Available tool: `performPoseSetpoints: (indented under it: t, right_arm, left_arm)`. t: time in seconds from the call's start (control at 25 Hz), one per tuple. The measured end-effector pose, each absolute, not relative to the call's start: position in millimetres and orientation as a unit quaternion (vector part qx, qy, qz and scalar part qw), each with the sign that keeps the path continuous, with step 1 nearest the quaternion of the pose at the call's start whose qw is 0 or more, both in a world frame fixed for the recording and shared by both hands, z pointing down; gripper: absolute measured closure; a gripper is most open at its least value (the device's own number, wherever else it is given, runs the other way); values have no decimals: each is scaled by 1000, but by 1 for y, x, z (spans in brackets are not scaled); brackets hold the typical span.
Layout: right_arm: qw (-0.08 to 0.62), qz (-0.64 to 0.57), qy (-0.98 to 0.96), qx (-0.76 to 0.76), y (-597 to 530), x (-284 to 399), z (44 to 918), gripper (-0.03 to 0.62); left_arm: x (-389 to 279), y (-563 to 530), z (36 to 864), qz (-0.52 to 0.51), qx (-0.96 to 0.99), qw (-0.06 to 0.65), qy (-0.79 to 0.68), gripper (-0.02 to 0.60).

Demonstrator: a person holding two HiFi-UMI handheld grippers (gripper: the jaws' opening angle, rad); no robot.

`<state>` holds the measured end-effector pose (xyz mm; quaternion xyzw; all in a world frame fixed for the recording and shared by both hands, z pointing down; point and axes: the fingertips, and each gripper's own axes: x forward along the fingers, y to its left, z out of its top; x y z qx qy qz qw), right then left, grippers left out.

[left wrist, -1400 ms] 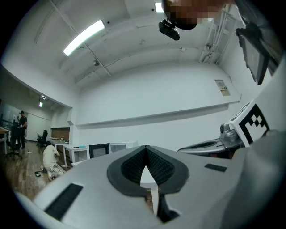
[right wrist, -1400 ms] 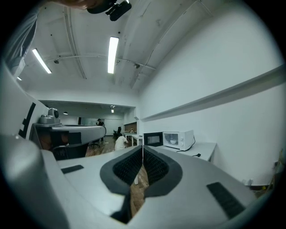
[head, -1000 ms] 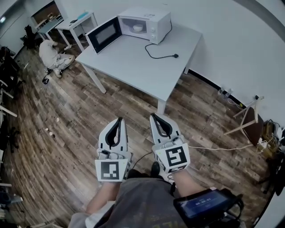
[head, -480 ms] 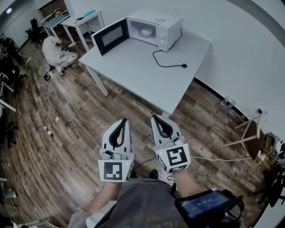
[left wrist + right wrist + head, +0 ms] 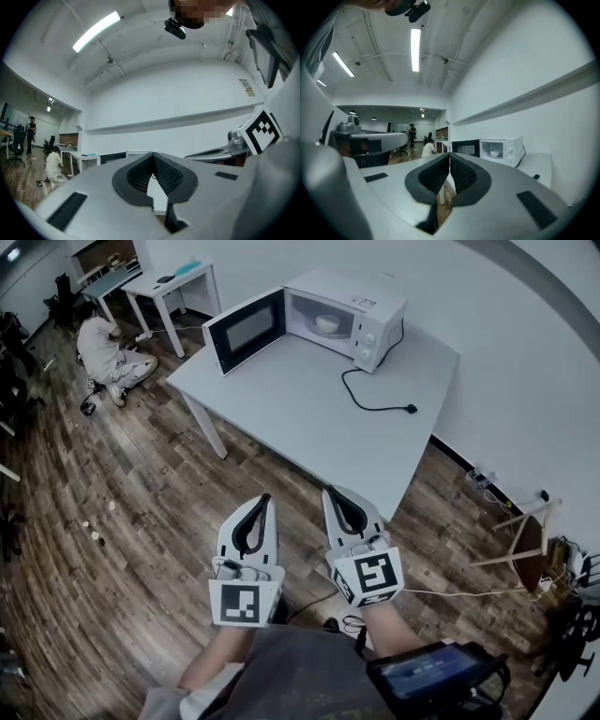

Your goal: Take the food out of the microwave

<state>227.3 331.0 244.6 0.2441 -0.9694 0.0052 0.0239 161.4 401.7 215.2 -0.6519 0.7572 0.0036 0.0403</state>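
A white tabletop [image 5: 309,418] stands beside the pale wall [image 5: 525,362] on a wood-plank floor [image 5: 122,512]; the microwave [image 5: 366,310] sits at its far end, its door [image 5: 246,331] swung wide to the left; the bowl of food [image 5: 326,322] is inside the cavity; a black cord [image 5: 375,407] lies loose on the tabletop; open floor runs along the near edge and corner; a person [image 5: 101,348] sits on the floor well to the left; the left gripper [image 5: 262,501] and right gripper [image 5: 329,493] hang side by side short of the tabletop, each with jaws together on nothing.
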Motion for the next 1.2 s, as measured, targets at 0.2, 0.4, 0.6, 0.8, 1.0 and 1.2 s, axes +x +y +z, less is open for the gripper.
performPoseSetpoints:
  t: [0.2,0.4,0.6,0.8,1.0,1.2]
  right_arm:
    - [31,-3,-970,243,319,155,244,583]
    - [37,-5,-969,244,307,97,245,583]
    - [42,-19,-966,254,293,76,242,583]
    - [48,-15,-961,273,263,73,251,583]
    - [34,-4,-958,286,224,63,258,583]
    - [35,5,-955,294,188,59,262,583]
  left_arm:
    - [100,398,224,6,-660,23,751,577]
    - [53,391,228,10,-669,18,743,577]
    - [32,375,234,14,-681,14,732,577]
    - [34,342,245,0,-703,4,711,577]
    - [22,300,248,-12,-711,11,703,577]
    - [14,262,251,-20,-717,2,697,577]
